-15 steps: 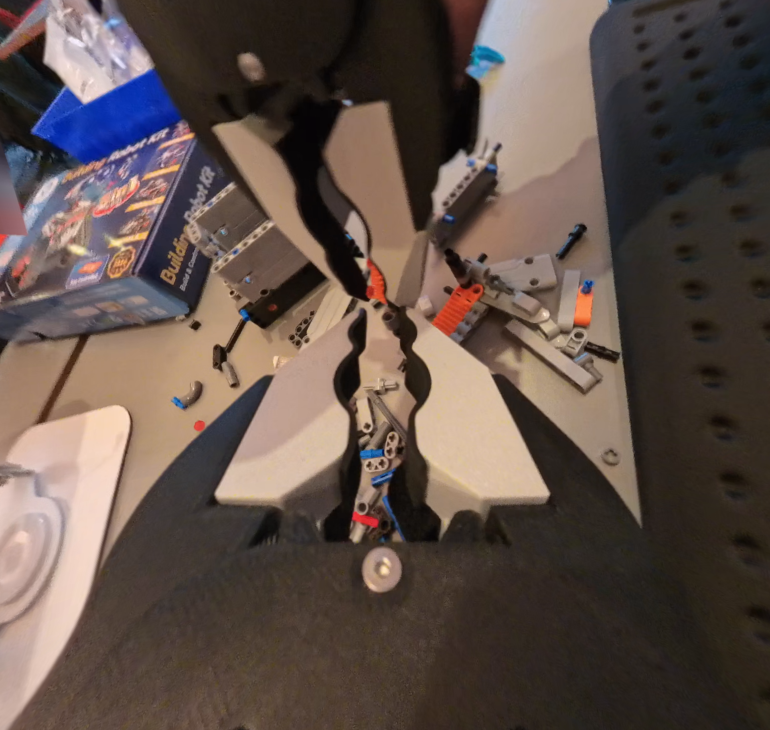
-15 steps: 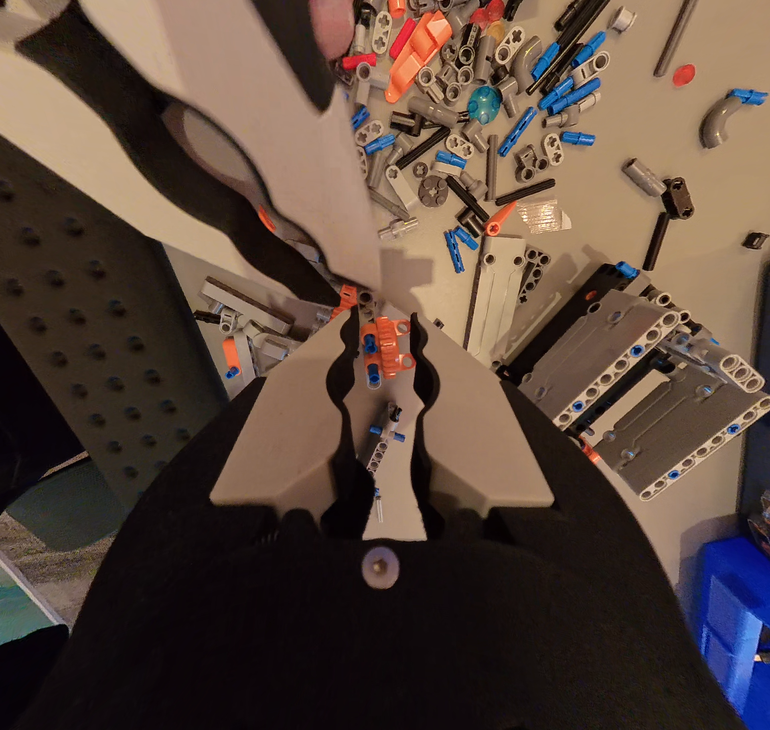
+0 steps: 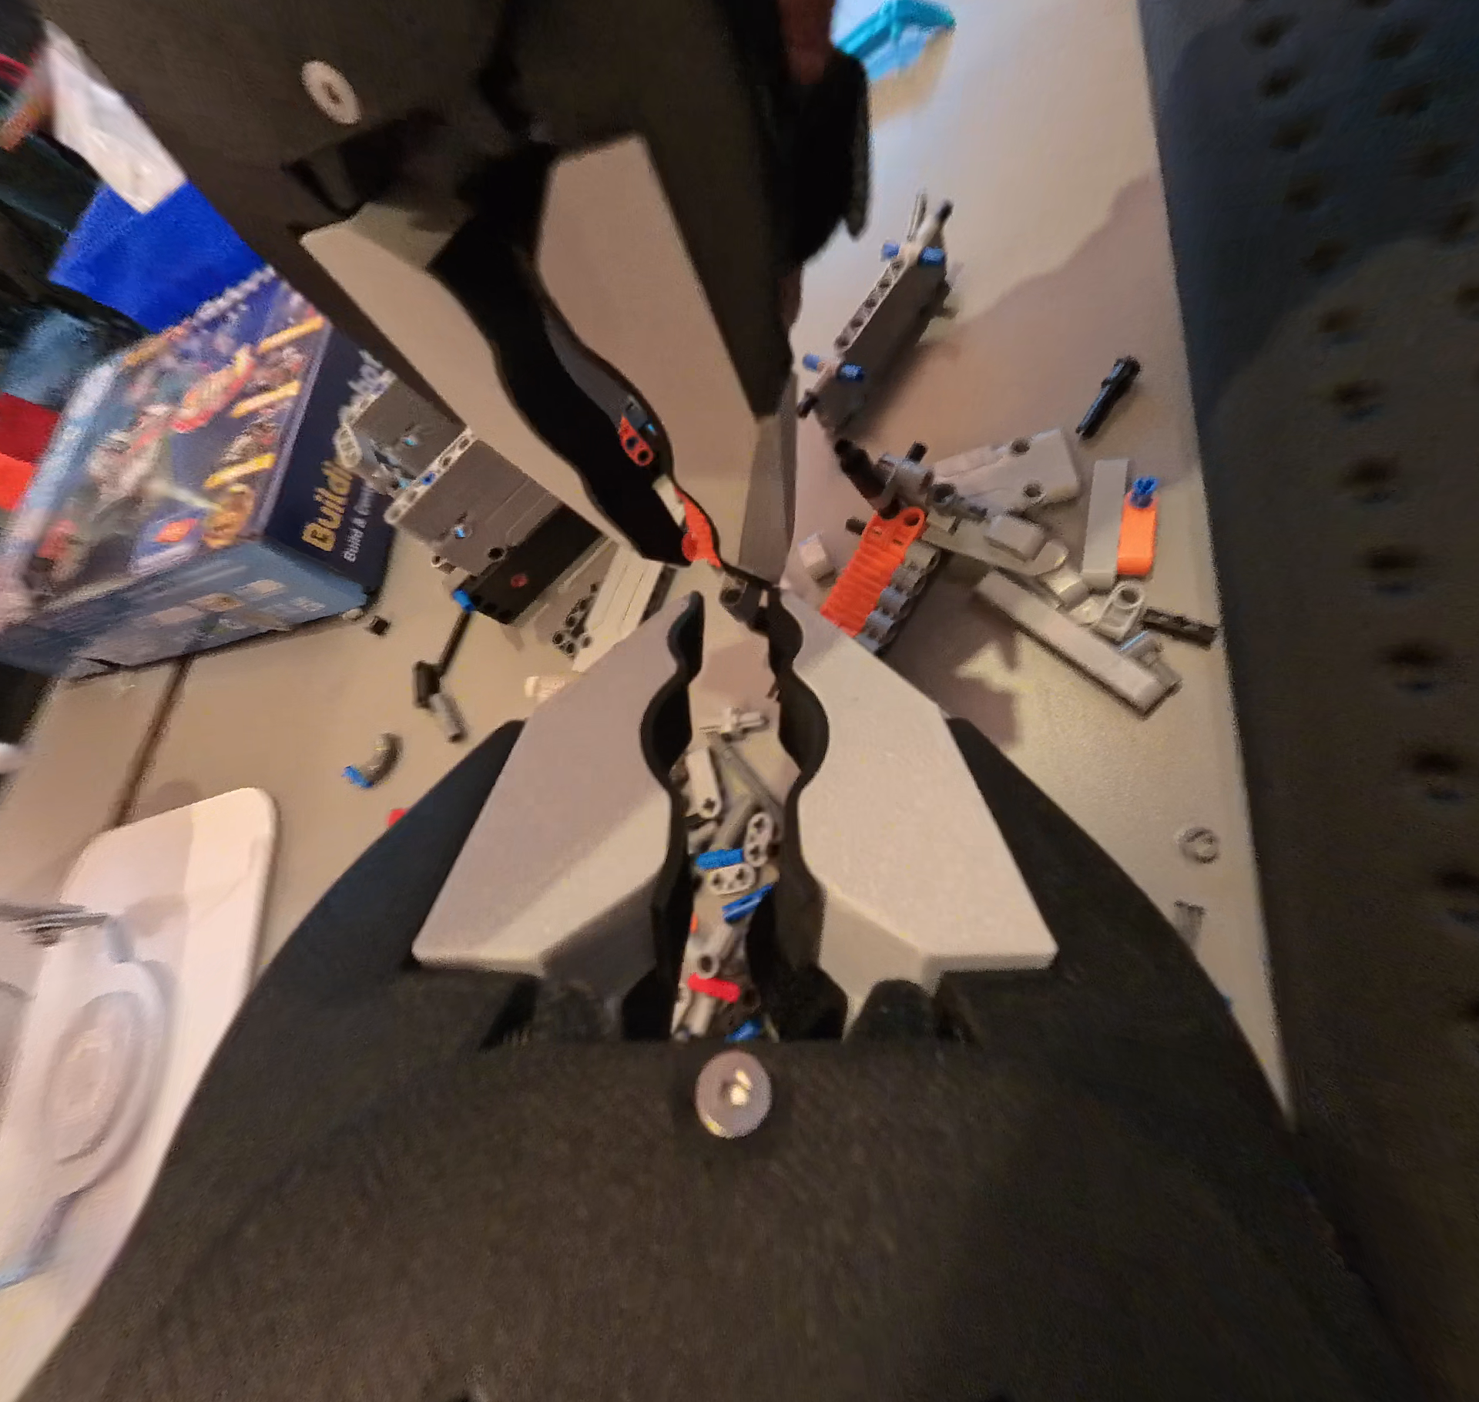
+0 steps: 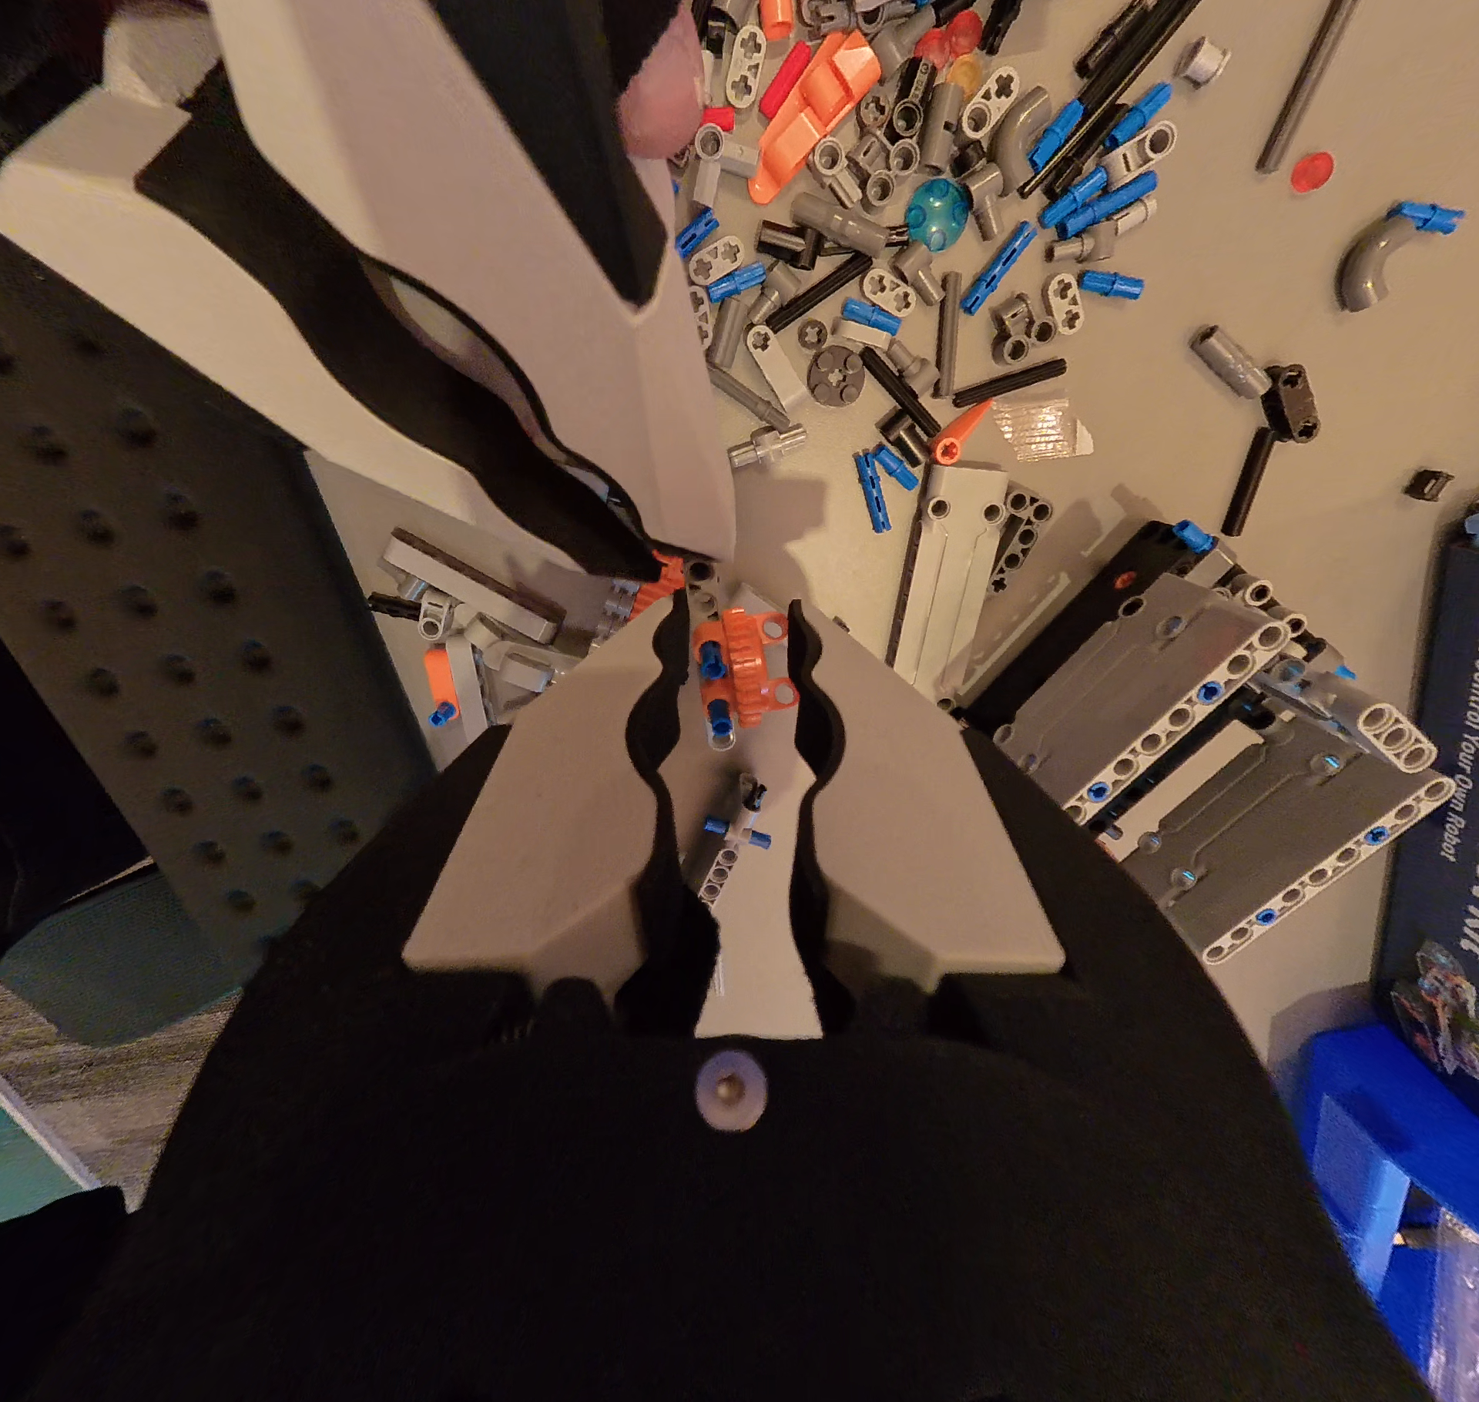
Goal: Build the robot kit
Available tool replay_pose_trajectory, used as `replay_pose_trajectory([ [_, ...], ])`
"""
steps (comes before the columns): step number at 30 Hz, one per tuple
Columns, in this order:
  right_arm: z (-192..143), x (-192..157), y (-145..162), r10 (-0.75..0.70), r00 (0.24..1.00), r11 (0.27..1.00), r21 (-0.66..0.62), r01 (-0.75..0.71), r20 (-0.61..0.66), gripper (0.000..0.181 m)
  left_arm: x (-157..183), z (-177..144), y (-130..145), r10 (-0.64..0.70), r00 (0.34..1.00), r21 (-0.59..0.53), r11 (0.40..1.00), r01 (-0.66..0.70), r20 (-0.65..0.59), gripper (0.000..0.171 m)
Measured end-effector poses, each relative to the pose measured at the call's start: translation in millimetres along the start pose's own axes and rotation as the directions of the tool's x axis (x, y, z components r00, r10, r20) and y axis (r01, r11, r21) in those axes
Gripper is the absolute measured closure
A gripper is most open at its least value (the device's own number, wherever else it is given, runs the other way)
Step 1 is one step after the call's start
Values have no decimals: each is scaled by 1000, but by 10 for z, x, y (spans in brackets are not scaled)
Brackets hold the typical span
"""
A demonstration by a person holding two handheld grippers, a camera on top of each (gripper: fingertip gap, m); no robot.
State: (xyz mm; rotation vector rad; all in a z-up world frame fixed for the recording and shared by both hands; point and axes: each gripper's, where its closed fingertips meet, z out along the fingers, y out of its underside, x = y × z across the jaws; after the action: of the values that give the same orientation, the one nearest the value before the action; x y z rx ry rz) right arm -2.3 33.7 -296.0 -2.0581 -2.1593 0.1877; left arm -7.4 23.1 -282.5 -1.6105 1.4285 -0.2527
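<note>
My right gripper (image 4: pixel 736 607) is shut on a small orange toothed piece (image 4: pixel 748 667) with blue pins, held above the table (image 4: pixel 1200 419). A short dark grey holed beam (image 4: pixel 703 587) sits at its left side. My left gripper (image 4: pixel 672 559) comes in from the upper left and its tips close on the end of that beam. In the left wrist view my left gripper (image 3: pixel 735 603) pinches the dark grey beam (image 3: pixel 743 595). The right gripper (image 3: pixel 724 559) meets it from above with the orange piece (image 3: pixel 698 527) between its fingers.
A heap of loose building parts (image 4: pixel 920 203) lies beyond the grippers. A large grey holed frame assembly (image 4: pixel 1200 723) lies to the right, beside a printed box (image 3: pixel 184 467) and a blue bin (image 4: pixel 1392 1163). A grey-orange subassembly (image 3: pixel 1000 531) and a dark perforated panel (image 3: pixel 1344 483) stand close by. My two grippers' fingertips are within a few centimetres of each other.
Both grippers stay tip to tip on the same small assembly. In the left wrist view the right gripper's body has swung a little to the left. The picture is slightly blurred.
</note>
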Motion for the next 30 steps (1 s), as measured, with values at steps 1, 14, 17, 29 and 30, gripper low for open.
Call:
replay_pose_trajectory([
  [1, -1, 0, -1, -5, 1000, 1000, 0, 5, -3, 158, 21, 2, -18, -64, 997, 16, 998, 65, -44, 159],
  [14, -39, 43, -50, -65, 994, 981, 178, 80, -86, 153, 2, 14, 11, -280, 942, 58, 954, 295, -185, 168],
  [17, -97, 47, -49, -103, 985, 961, 242, 134, -135, 150, 7, 1, -17, -283, 939, 76, 950, 302, -197, 168],
  [29, -241, 6, -62, -165, 971, 909, 355, 219, -175, 146, 0, -26, -62, -262, 945, 104, 953, 286, -193, 169],
  [30, -249, 2, -81, -178, 966, 902, 361, 236, -187, 146, 3, -25, -62, -259, 946, 105, 953, 283, -195, 169],
])
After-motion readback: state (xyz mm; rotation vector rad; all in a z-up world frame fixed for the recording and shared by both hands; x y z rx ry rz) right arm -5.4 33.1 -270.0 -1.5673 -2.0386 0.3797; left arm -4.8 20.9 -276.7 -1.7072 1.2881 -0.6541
